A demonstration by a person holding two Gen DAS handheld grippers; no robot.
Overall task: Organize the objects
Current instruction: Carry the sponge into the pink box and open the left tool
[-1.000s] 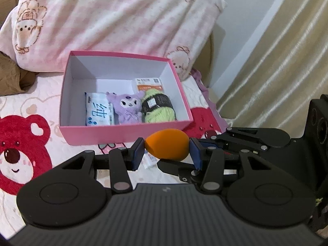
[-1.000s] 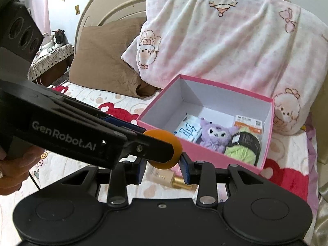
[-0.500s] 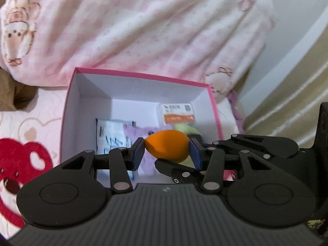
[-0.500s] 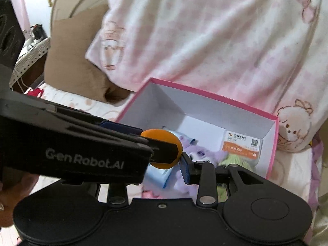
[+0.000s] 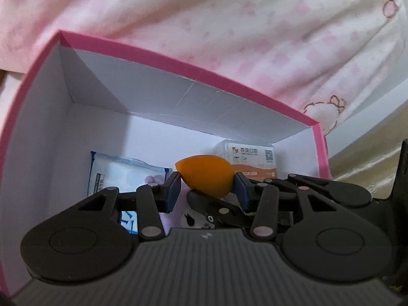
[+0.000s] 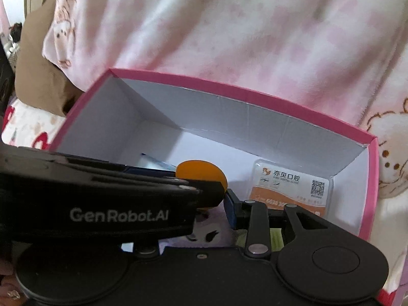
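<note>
An orange egg-shaped sponge [image 5: 206, 176] sits between the blue pads of my left gripper [image 5: 207, 188], which is shut on it. The sponge hangs low inside the open pink box [image 5: 193, 76], above a purple plush [image 5: 188, 219]. My right gripper [image 6: 196, 204] comes at the sponge [image 6: 199, 173] crosswise. Its jaws are opening; the one visible pad [image 6: 230, 206] lies against the sponge, and the other is hidden behind the left gripper's arm. The box [image 6: 229, 89] also holds a blue-and-white packet [image 5: 122, 170], an orange-and-white pack [image 6: 290, 188] and green yarn [image 6: 275, 237].
A pink checked pillow [image 6: 229, 25] leans right behind the box's far wall. A brown pillow [image 6: 38, 76] lies to the left on the printed bedsheet [image 6: 23, 127]. Beige curtain [image 5: 369, 153] hangs to the right. The box's far half shows bare white floor.
Both grippers have moved forward and down with the sponge, from in front of the box's near wall to inside it. The box now fills both views.
</note>
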